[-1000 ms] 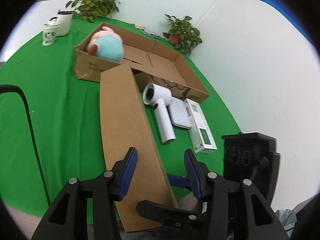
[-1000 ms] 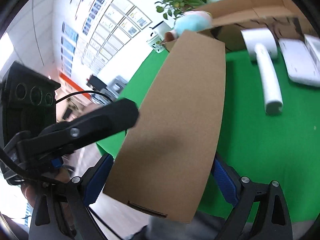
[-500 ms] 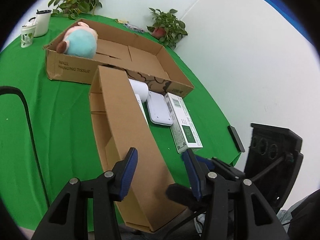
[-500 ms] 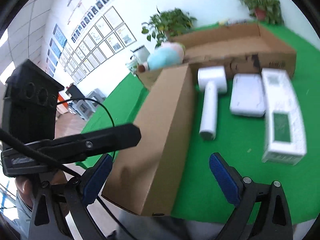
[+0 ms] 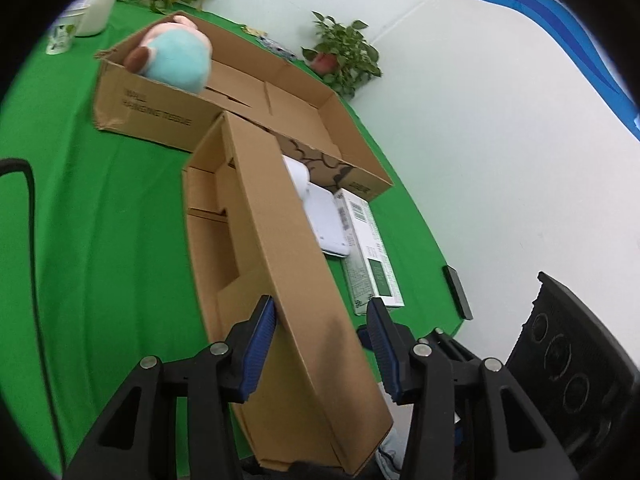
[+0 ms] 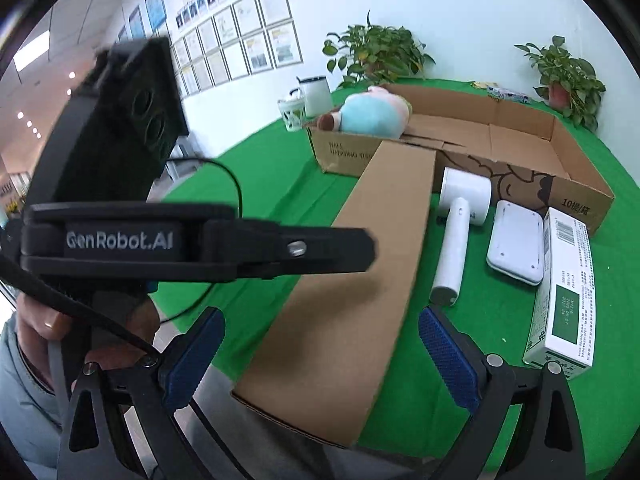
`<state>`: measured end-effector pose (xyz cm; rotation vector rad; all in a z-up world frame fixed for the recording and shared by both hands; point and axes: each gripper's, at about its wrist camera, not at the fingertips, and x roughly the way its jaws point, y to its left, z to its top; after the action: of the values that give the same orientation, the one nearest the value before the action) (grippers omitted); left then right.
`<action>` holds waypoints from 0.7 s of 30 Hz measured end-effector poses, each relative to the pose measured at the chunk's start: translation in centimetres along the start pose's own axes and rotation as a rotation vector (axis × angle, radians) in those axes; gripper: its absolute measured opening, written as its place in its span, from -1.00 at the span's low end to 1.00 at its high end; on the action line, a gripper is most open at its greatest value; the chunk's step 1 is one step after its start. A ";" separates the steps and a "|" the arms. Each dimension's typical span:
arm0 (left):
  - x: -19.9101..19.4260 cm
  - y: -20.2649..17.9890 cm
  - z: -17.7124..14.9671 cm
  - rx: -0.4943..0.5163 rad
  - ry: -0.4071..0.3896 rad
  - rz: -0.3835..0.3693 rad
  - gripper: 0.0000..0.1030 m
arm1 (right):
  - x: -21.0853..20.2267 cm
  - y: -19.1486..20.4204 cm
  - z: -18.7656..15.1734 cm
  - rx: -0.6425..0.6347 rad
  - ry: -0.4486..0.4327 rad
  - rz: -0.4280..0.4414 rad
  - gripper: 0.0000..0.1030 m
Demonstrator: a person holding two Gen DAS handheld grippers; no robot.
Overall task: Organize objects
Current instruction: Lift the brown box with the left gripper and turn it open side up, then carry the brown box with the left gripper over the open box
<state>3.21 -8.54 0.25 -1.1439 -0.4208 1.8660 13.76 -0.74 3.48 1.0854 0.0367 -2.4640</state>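
A long narrow cardboard box (image 5: 276, 264) lies on the green table with its near end past the front edge; it also shows in the right wrist view (image 6: 372, 264). My left gripper (image 5: 320, 344) is open, its blue pads on either side of the box's right wall. My right gripper (image 6: 320, 360) is open wide around the box's near end. To the right lie a white hair dryer (image 6: 456, 236), a white flat device (image 6: 516, 240) and a white-green carton (image 6: 564, 292). A large open box (image 6: 516, 136) behind holds a blue-pink plush toy (image 6: 372, 114).
Two potted plants (image 6: 376, 56) (image 6: 568, 76) and white mugs (image 6: 314, 96) stand at the back of the green table (image 5: 92, 208). A small black item (image 5: 456, 292) lies at the table's right edge. A white wall is to the right.
The narrow box has tipped from lying with a flat face up to standing open side up, its inside now showing. The right gripper has drawn back and lifted, bringing the table items into view.
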 end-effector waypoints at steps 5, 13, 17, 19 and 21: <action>1.7 -2.4 0.6 0.058 0.043 -0.067 -0.13 | 0.2 -0.9 -0.7 0.022 0.006 -0.078 0.86; 0.5 -2.9 0.0 0.095 -0.008 0.081 -0.13 | 0.1 -6.2 -1.7 0.204 0.044 -0.096 0.07; -1.0 -0.1 -1.0 0.023 -0.020 0.187 -0.13 | 0.7 -7.0 -1.8 0.265 0.050 -0.031 0.00; -0.7 0.9 -1.3 -0.008 -0.008 0.216 -0.13 | 1.5 -7.7 -1.9 0.329 0.074 0.059 0.00; -0.8 1.3 -1.5 -0.008 -0.027 0.246 -0.11 | 2.7 -8.0 -2.1 0.369 0.104 0.147 0.00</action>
<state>4.02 -10.09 -0.96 -1.2217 -0.3129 2.0952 10.41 5.84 -1.08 1.3129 -0.4657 -2.3329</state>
